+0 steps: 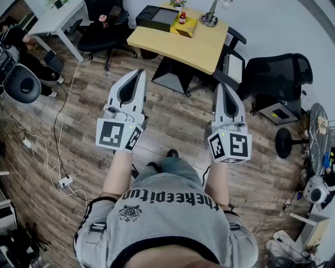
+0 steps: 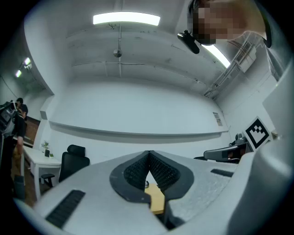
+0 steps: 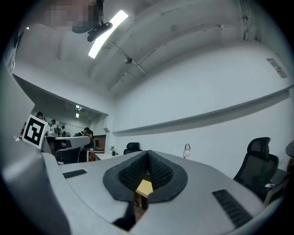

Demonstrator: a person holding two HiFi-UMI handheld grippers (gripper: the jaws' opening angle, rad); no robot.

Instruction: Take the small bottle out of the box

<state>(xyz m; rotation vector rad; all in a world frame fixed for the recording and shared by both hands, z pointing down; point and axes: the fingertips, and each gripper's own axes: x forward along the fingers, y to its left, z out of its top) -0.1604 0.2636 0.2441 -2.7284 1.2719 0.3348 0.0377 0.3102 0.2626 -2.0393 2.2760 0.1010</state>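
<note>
The small bottle [image 1: 182, 18], with a red cap, stands in a yellow box [image 1: 186, 26] on the far yellow table [image 1: 183, 44], next to a black box [image 1: 157, 17]. I hold both grippers level in front of my body, over the wood floor and well short of the table. The left gripper [image 1: 137, 74] is shut with nothing in it; in its own view the left gripper's [image 2: 149, 152] pads meet. The right gripper [image 1: 222, 88] also looks shut and empty, and the right gripper [image 3: 148, 152] shows its pads touching at the tip. A strip of the table [image 2: 157, 202] shows below the left jaws.
A desk lamp [image 1: 209, 18] stands on the table's far right. Black office chairs stand left [image 1: 102, 31] and right [image 1: 275, 76] of the table. A white desk [image 1: 57, 15] is at the back left. Cables and a power strip [image 1: 65, 181] lie on the floor at left.
</note>
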